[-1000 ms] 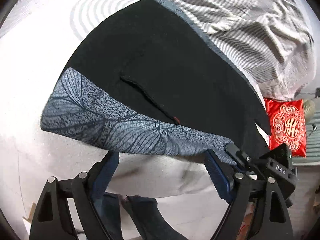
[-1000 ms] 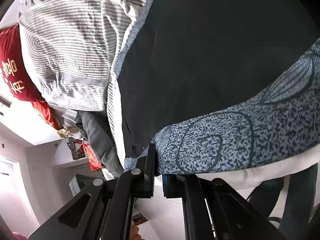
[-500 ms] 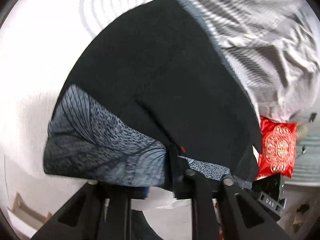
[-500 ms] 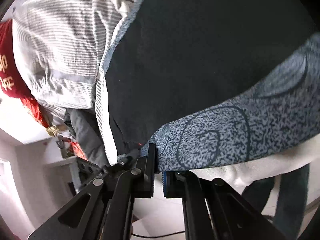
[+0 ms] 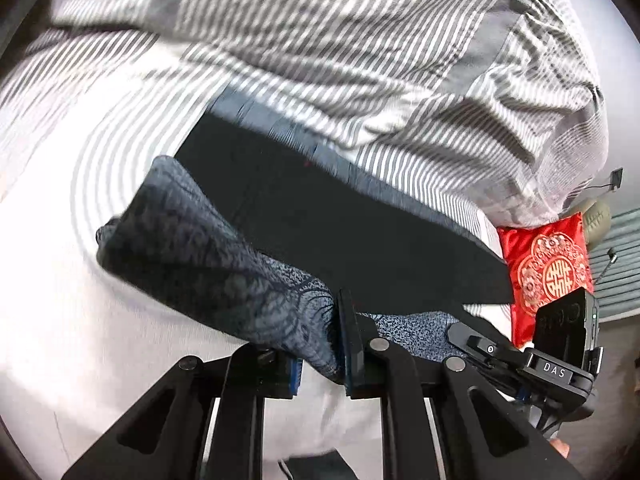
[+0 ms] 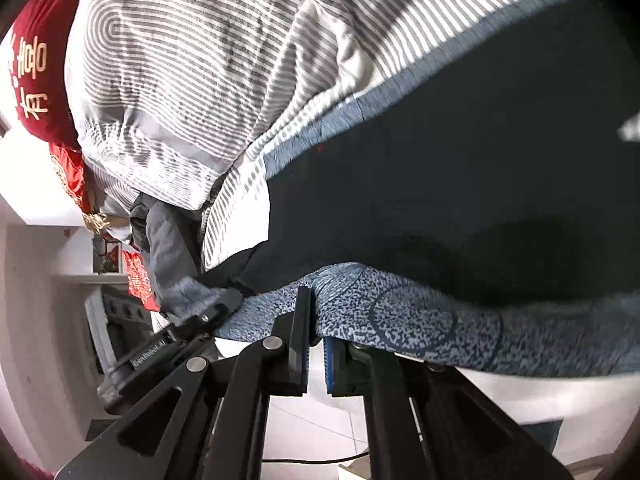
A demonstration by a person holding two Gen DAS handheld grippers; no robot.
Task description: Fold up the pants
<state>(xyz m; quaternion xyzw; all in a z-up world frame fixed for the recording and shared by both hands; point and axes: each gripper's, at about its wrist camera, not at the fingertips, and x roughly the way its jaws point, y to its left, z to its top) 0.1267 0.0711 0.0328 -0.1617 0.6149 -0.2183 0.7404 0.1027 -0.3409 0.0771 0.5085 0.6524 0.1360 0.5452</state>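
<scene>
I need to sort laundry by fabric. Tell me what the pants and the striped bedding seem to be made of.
Pants: soft matte black cloth, likely cotton or a blend, with a grey-blue printed band that bunches limply where the tongs pinch it. No sheen shows.

Striped bedding: thin woven cloth, probably cotton, matte, with grey and white stripes. It rumples into fine creases. The fibre itself cannot be confirmed by look.

Ahead of the pants [image 5: 360, 240], the bunched striped duvet [image 5: 340, 60] rises directly against their far edge and blocks passage there. To the right in the left wrist view, a red cushion [image 5: 548, 272] stands just beside the pants' end. To the left, bare white sheet [image 5: 60, 300] is unobstructed (the widest free zone). In the right wrist view, a grey garment [image 6: 168, 248] crowds the left side.
</scene>
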